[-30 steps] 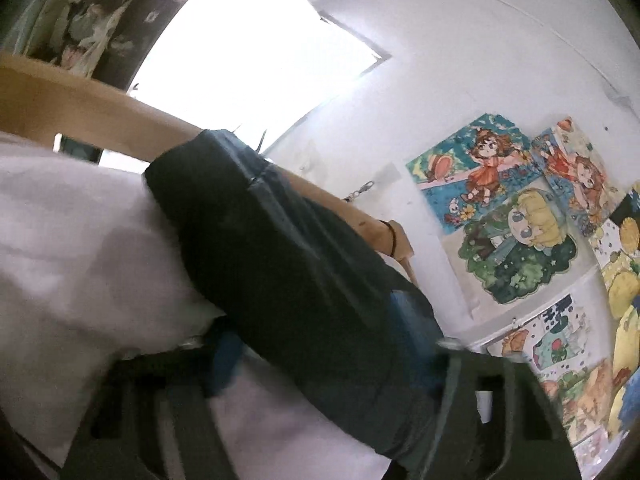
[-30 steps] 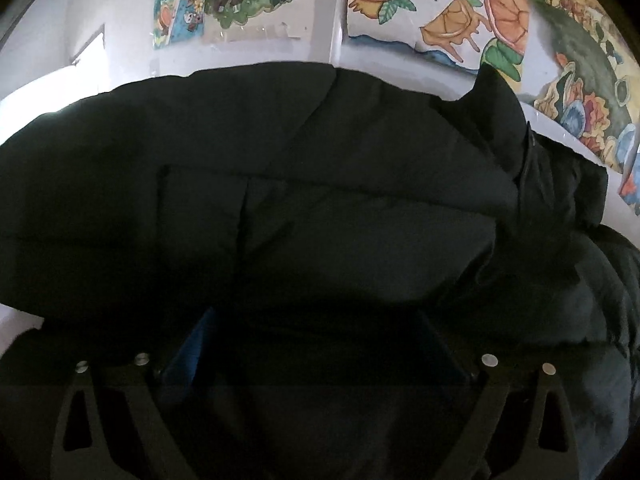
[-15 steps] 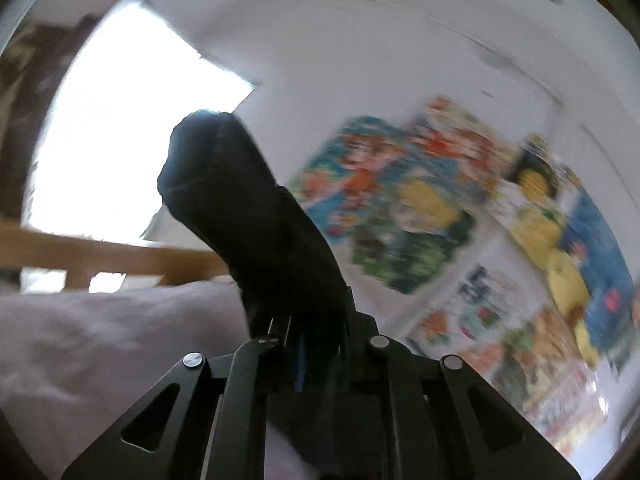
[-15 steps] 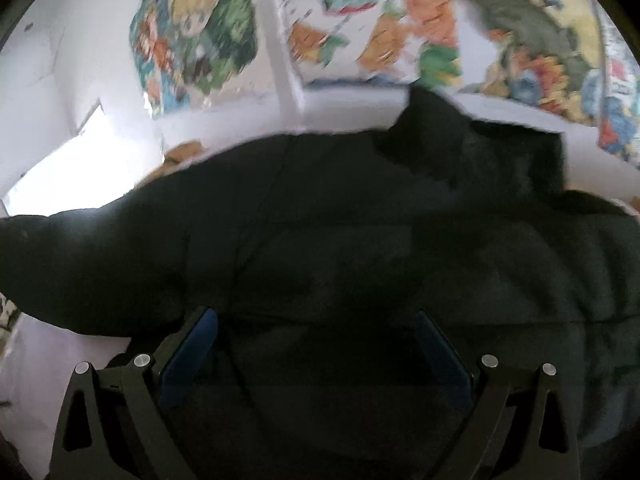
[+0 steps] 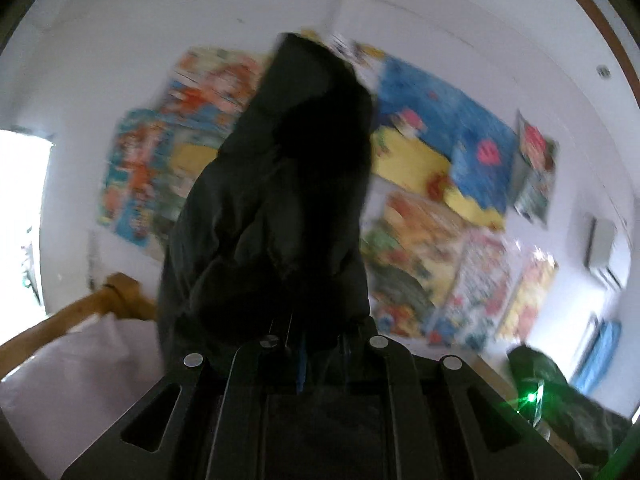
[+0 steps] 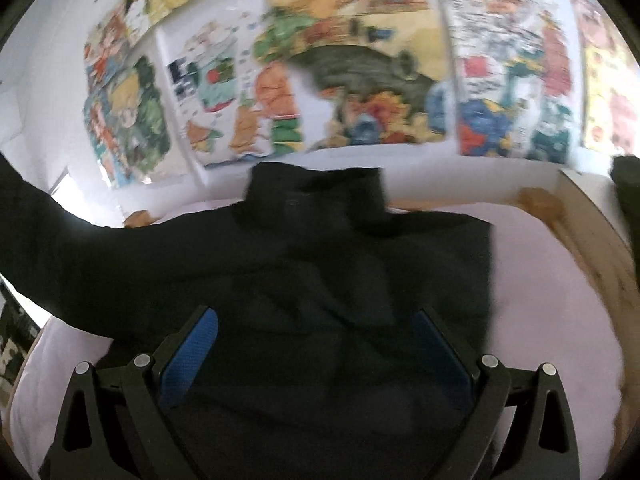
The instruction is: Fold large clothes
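A black padded jacket [image 6: 320, 248] lies on a bed with its collar toward the wall. One sleeve [image 6: 60, 248] stretches up and off to the left. In the left wrist view that sleeve [image 5: 288, 200] stands up in front of the camera, and my left gripper [image 5: 320, 344] is shut on its end. My right gripper [image 6: 316, 320] hangs over the jacket's lower part. Its blue pads [image 6: 192, 356] stand wide apart with bare faces, so it is open, with black fabric lying between and below them.
The bed has a pale sheet [image 6: 552, 288] and a wooden frame [image 6: 592, 240]. Colourful posters [image 6: 360, 60] cover the white wall behind. A bright window [image 5: 20, 200] is at the left. A dark green bundle [image 5: 560, 392] with a small green light lies at the lower right.
My left gripper closed on the sleeve and lifted it off the bed, swinging right. My right gripper drew back and up, so the whole jacket and the sheet now show.
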Tool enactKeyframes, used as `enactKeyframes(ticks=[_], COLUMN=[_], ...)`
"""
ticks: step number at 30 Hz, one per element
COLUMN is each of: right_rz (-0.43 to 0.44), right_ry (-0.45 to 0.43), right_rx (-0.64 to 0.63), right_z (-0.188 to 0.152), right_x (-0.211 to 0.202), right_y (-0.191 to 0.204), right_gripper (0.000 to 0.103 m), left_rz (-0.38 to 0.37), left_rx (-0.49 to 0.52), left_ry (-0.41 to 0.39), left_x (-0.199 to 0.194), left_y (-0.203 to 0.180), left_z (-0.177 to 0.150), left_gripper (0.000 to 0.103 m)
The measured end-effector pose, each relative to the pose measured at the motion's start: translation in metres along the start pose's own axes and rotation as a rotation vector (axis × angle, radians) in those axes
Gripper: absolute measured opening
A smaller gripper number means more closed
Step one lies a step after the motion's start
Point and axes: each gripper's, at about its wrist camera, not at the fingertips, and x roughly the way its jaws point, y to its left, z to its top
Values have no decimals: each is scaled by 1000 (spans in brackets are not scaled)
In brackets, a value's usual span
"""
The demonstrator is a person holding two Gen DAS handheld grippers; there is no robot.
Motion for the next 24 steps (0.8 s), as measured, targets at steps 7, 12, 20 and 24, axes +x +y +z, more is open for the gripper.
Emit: enactKeyframes(ticks=[7, 12, 20, 24], right_rz=[-18, 6, 28, 90], right_ry=[-6, -18, 8, 23], right_rx=[73, 149, 256, 309], right_z=[-14, -23, -40, -48], right_x=[-25, -35, -29, -22], right_y=[-67, -109, -153, -164], right_gripper=[99, 99, 99, 99], left_rz=[-47, -91, -140, -166], left_rx=[147, 273, 355, 337], left_ry=[142, 250, 418, 511], left_x=[85, 129, 176, 189], left_y=[-97, -146, -179, -173], left_z=[-43, -113, -220, -246], left_gripper=[7, 6, 5, 5])
